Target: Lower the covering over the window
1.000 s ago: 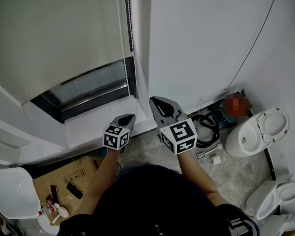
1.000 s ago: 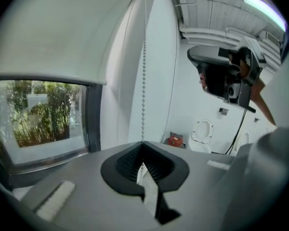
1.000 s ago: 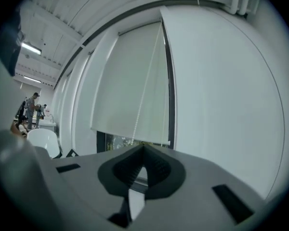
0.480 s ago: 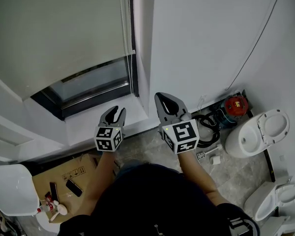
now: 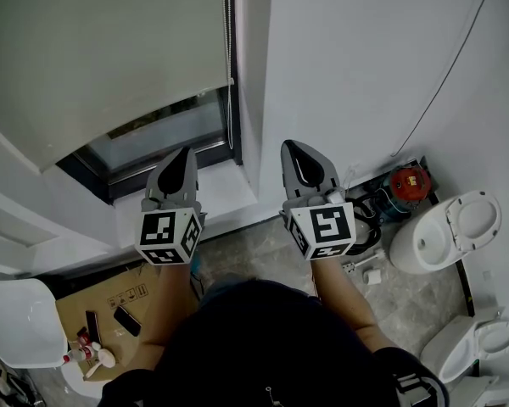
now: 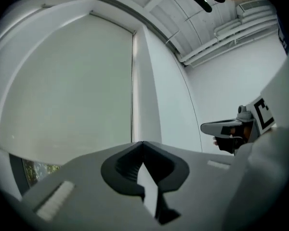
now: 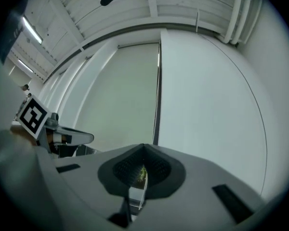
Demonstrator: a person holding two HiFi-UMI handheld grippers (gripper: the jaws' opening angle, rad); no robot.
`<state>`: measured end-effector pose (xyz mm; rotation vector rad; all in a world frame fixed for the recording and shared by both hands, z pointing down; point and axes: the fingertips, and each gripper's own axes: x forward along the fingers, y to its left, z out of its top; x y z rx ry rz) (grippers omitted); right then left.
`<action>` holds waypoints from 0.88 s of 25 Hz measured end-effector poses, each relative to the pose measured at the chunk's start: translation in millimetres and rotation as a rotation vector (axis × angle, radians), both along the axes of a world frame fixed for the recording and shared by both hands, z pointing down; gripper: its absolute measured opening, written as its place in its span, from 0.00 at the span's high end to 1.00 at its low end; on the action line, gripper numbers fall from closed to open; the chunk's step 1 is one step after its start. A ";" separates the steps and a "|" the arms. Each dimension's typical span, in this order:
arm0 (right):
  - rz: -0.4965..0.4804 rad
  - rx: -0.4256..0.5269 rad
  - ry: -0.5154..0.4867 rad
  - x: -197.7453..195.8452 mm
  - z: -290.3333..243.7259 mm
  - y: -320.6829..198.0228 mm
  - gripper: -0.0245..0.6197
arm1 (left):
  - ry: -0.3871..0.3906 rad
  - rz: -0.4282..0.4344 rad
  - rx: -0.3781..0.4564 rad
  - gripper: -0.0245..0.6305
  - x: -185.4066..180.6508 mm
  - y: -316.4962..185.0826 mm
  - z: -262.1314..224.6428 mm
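Cord [image 5: 230, 108] of the nearly lowered blind [image 5: 102, 49] hangs vertical ahead, between my tongs and slightly nearer the left gripper [image 5: 181, 158], whose jaws have just closed on nothing. My right gripper [image 5: 301, 153] is pinched together, also empty.

The grey tiled floor [image 5: 411, 291] carried a flattened brown cardboard box [image 5: 97, 299] at eight o'clock. A white ceramic toilet [image 5: 445, 227] stood at three o'clock and a second white toilet [image 5: 483, 339] at four. A black coiled hose [image 5: 366, 231] lay beside a red round canister [image 5: 407, 182] at two.
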<state>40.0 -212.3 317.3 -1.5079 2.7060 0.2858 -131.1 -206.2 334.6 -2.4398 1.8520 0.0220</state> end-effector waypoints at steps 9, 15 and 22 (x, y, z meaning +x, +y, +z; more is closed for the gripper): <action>0.034 0.114 0.005 11.8 -49.7 1.0 0.94 | -0.003 -0.006 0.108 0.95 15.2 16.7 -64.7; 0.021 0.104 0.020 12.9 -47.9 0.2 0.94 | -0.005 0.006 0.110 0.95 25.4 18.2 -62.8; 0.024 0.095 0.017 12.2 -43.5 0.4 0.94 | -0.002 0.002 0.104 0.95 25.8 19.3 -59.5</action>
